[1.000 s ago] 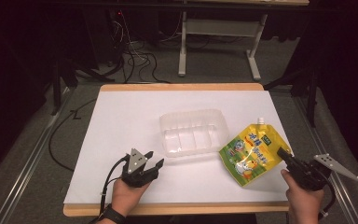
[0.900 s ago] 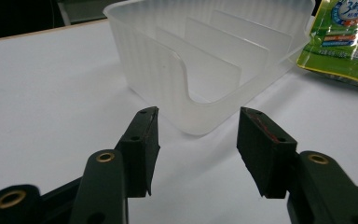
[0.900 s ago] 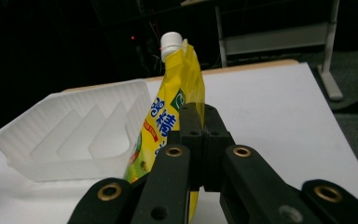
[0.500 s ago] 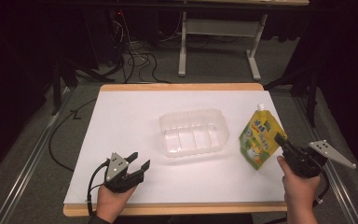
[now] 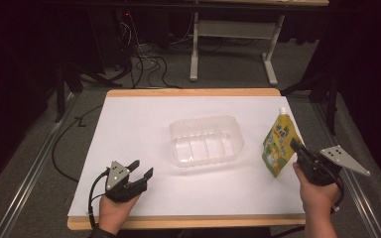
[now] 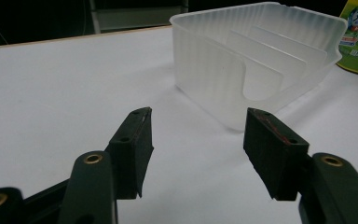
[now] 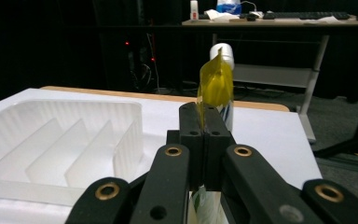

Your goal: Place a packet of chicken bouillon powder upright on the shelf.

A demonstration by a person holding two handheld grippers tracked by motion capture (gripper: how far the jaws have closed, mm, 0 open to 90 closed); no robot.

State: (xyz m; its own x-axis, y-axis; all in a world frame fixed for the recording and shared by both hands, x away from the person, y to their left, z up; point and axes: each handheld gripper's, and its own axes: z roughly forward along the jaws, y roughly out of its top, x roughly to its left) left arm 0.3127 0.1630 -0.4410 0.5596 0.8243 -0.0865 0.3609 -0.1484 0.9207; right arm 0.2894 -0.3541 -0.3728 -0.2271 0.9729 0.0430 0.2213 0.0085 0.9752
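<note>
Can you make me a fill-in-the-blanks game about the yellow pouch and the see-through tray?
1. The right gripper is shut on the edge of the ____ pouch.
2. The left gripper has just been opening, and between its jaws there is ____.
3. The clear tray stands on the ____ sheet that covers the table.
4. The pouch has a white ____ at its top.

Missing words: yellow; nothing; white; cap

A white sheet (image 5: 144,134) covers the wooden counter (image 5: 188,92). Behind it, on the dark floor, lie tangled cables (image 5: 144,64) and stands what looks like a grey desk frame (image 5: 233,44).
</note>
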